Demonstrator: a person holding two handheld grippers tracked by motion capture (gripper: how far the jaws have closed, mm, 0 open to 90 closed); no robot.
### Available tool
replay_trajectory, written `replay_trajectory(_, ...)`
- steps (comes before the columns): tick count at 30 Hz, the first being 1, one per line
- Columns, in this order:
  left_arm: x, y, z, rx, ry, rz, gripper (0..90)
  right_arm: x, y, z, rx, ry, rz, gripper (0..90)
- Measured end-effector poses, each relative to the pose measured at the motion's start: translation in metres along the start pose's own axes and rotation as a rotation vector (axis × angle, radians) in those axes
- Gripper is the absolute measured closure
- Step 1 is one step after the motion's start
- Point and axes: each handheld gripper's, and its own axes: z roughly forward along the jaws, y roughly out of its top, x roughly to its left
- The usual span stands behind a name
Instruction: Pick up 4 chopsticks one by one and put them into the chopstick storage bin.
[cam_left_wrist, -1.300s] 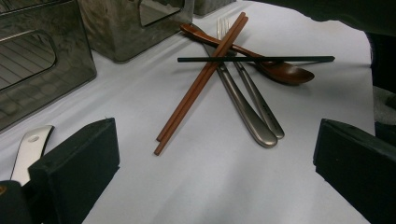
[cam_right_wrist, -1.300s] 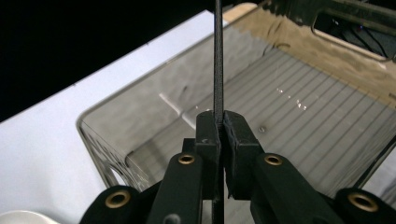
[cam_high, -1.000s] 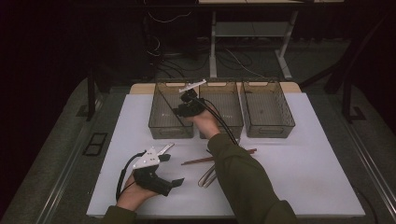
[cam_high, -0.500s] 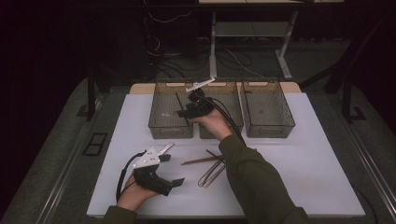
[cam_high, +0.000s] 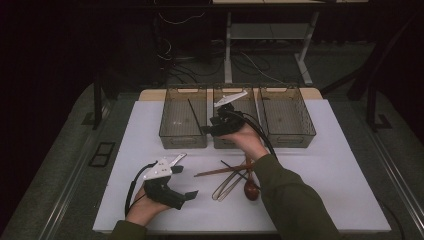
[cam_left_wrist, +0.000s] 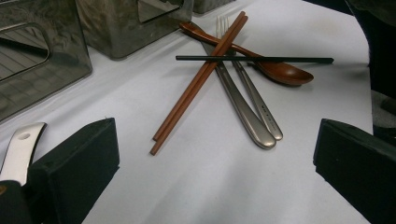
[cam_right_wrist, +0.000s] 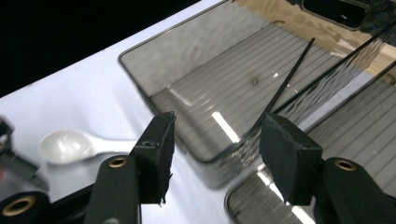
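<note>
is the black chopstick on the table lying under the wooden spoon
No, the black chopstick lies across the top of the wooden spoon and the brown chopsticks.

A lab-like test room: a white-topped table (cam_high: 350, 150) in a dark space, with cables (cam_high: 175, 20) trailing behind.

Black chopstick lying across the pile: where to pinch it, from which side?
Probably the black chopstick's free end past the wooden spoon, from above, jaws across its thin shaft. Its middle crosses the brown chopsticks and fork, crowding a grip there.
</note>
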Motion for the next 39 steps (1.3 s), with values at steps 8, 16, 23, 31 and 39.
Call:
replay_trajectory(8,0.0,-0.001,0.001,0.003,0.014,-0.01,0.0,0.002,-0.018,-0.021,0.001,0.027,-0.022,42.0)
replay_trajectory(16,0.0,-0.001,0.001,0.0,0.021,-0.01,0.0,0.0,-0.036,-0.041,-0.006,0.009,-0.033,40.1)
replay_trajectory(23,0.0,-0.001,0.001,-0.007,0.025,0.0,0.0,-0.004,-0.056,-0.057,-0.017,0.005,-0.025,40.0)
replay_trajectory(31,0.0,-0.002,0.003,-0.002,0.032,0.011,0.0,-0.004,-0.077,-0.077,-0.039,0.003,-0.011,39.7)
replay_trajectory(39,-0.002,-0.002,0.004,0.006,0.037,0.026,0.0,-0.004,-0.093,-0.092,-0.036,0.014,0.005,41.1)
